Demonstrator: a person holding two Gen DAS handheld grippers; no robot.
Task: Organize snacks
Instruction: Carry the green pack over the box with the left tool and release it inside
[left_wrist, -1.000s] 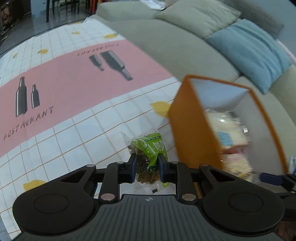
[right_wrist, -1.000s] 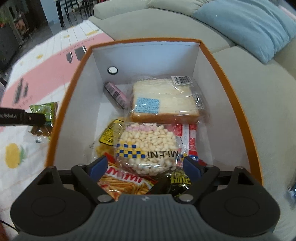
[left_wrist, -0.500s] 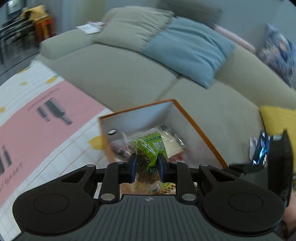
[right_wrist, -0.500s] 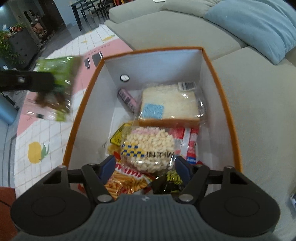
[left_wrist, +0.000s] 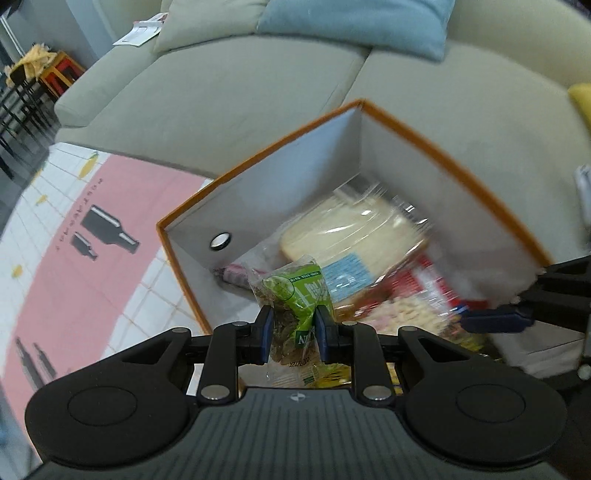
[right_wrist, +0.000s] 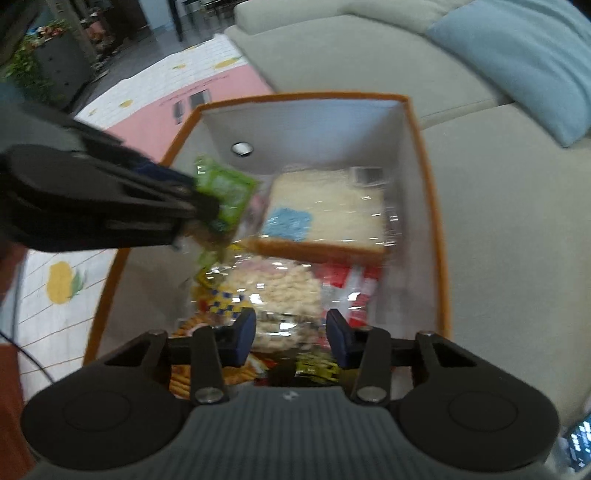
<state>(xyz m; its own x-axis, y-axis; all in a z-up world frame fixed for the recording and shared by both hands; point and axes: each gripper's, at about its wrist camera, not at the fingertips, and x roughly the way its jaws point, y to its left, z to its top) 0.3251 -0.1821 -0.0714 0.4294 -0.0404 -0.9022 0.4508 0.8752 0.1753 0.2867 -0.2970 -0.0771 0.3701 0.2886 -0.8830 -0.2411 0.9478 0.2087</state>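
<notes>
Nearest, your left gripper (left_wrist: 291, 334) pinching the green snack packet (left_wrist: 299, 299) above the orange box (left_wrist: 443, 136), your right gripper (right_wrist: 291, 339) half spread with jaws just closing, nothing gripped, over the puffed snack bag (right_wrist: 280, 291), wrapped bread (right_wrist: 328, 218) beyond, sofa (right_wrist: 332, 48) behind.

The box (left_wrist: 424, 133) is orange outside and along its rim, white within; the snack packet (left_wrist: 295, 299) is bright green with white lettering over a clear part showing brown pieces; the wrapped bread (right_wrist: 325, 214) is pale cream with a tan crust and a light-blue label; the round bag of puffs (right_wrist: 273, 291) is beige with a blue-and-yellow chequered band; the cloth (left_wrist: 66, 258) is pink with black bottle shapes, bordered by white squares and yellow fruit; the sofa (left_wrist: 221, 81) is grey-green, its cushion (left_wrist: 354, 22) light blue.
</notes>
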